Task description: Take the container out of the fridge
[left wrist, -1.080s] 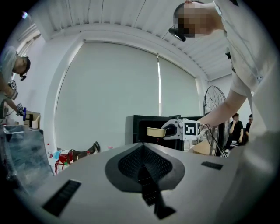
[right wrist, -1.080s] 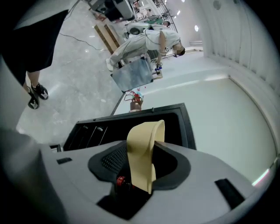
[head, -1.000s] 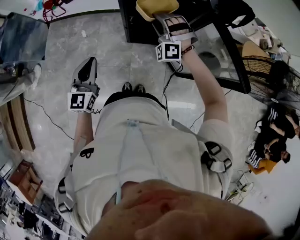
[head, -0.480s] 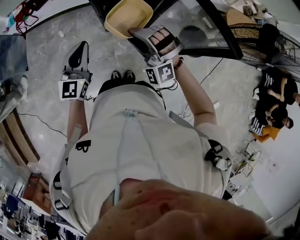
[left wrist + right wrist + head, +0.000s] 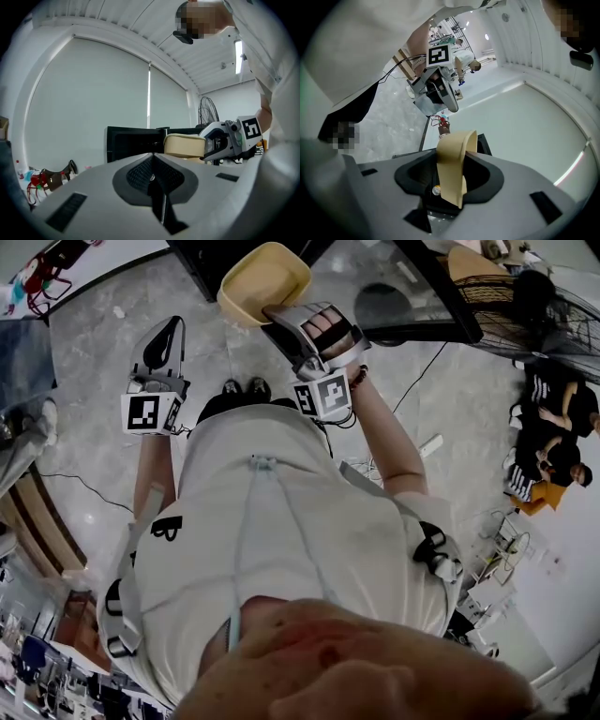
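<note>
A shallow yellow container (image 5: 262,279) hangs over the grey floor, just in front of the black fridge (image 5: 202,259). My right gripper (image 5: 281,315) is shut on its near rim. In the right gripper view the container's wall (image 5: 452,161) stands pinched between the jaws of the right gripper (image 5: 450,180). My left gripper (image 5: 167,329) is to the left of the container, apart from it and holding nothing. The left gripper (image 5: 152,161) has its jaws shut together. Its view shows the container (image 5: 184,145) at the right, in front of the fridge (image 5: 133,143).
The fridge's glass door (image 5: 412,287) stands open to the right of the container. A cable (image 5: 422,381) runs over the floor near it. Several people (image 5: 553,437) sit at the far right. Wooden furniture (image 5: 23,512) lines the left edge.
My right gripper has drawn the yellow container out from the fridge opening towards the person's body. The left gripper has shifted a little sideways, still shut.
</note>
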`<action>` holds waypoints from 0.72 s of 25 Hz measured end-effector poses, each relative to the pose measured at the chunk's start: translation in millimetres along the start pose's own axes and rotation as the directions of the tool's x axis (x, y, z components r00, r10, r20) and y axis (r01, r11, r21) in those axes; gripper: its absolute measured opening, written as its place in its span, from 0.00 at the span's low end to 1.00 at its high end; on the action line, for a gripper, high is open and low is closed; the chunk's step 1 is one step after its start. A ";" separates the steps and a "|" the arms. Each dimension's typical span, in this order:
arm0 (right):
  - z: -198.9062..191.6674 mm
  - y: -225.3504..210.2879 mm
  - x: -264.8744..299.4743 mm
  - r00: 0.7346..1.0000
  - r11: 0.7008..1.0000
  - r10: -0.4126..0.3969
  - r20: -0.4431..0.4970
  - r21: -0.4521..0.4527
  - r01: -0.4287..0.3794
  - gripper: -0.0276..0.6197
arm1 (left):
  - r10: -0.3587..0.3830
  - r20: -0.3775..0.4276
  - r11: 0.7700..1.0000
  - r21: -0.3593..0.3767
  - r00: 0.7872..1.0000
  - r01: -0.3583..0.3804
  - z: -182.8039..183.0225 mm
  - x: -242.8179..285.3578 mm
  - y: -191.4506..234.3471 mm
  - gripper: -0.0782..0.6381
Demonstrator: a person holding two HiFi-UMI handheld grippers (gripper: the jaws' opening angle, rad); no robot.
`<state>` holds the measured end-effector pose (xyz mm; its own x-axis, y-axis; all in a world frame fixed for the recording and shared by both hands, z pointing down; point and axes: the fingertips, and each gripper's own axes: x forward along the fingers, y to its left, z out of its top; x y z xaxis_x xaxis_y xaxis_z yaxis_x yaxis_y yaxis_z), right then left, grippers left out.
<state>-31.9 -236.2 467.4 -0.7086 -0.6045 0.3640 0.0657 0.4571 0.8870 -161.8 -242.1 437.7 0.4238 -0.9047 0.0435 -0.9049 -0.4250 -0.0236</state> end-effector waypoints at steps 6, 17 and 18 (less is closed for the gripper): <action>1.0 0.6 1.2 1.000 1.000 0.000 0.000 0.003 0.000 0.32 | 0.015 0.004 1.000 0.002 1.000 -0.015 -0.1 -4.5 3.3 0.12; 11.1 0.3 4.5 1.000 1.000 -0.003 0.002 0.001 0.003 0.31 | 0.036 0.005 0.999 -0.008 0.999 -0.036 -1.7 -18.2 10.9 0.12; 11.3 -0.2 4.7 1.000 1.000 -0.005 0.002 0.002 0.005 0.31 | 0.037 0.003 0.999 -0.009 0.999 -0.037 -2.3 -18.9 11.4 0.12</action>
<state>-43.1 -231.8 465.7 -0.7101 -0.6055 0.3595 0.0613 0.4554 0.8882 -180.2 -229.7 439.0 0.3902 -0.9199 0.0391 -0.9203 -0.3910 -0.0161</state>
